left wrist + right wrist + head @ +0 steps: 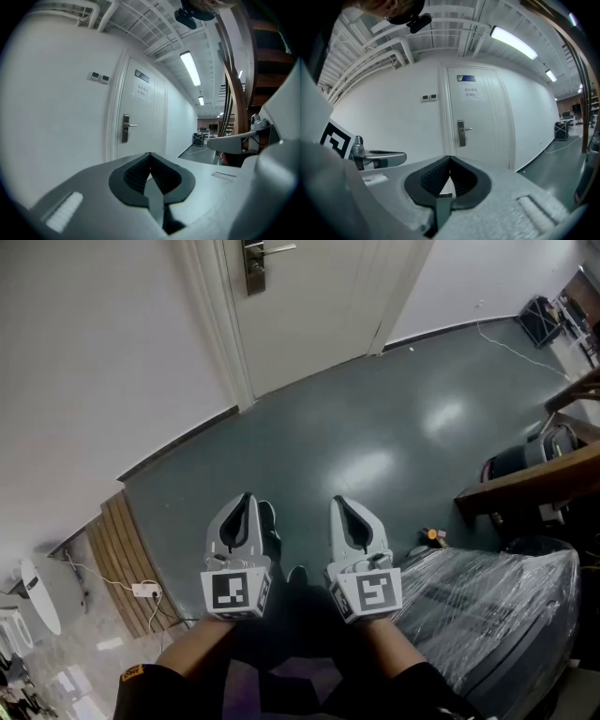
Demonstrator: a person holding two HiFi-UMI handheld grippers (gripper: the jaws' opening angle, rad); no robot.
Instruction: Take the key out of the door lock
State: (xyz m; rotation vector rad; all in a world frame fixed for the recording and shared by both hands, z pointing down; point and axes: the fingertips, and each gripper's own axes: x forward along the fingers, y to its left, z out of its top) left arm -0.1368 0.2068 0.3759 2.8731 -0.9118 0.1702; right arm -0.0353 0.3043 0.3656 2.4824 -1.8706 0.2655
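A: Head view, and on the left we have the left hand-held gripper (247,497), jaws pressed together with nothing between them, held out level over the grey floor (375,446).

B: Straight beyond it is the white door (319,296), well apart from both tools. The lock plate (255,268) with its lever sits by the door's left edge, about mid-height in the gripper views.

A: And the key?

B: Too small to make out from here. By the task it should be in that plate, below the lever, I'd guess.

A: Over to the right, the right hand-held gripper (338,501), closed too and empty, just beside its partner.

B: So this looks like the approach, nothing reached yet. To do it well, I'd close in square to the door, open one pair of jaws before arriving, then line the pads flat on the key's bow.

A: And the pull?

B: Straight out along the keyway, no twisting. A skewed tug could jam it or let it slip.
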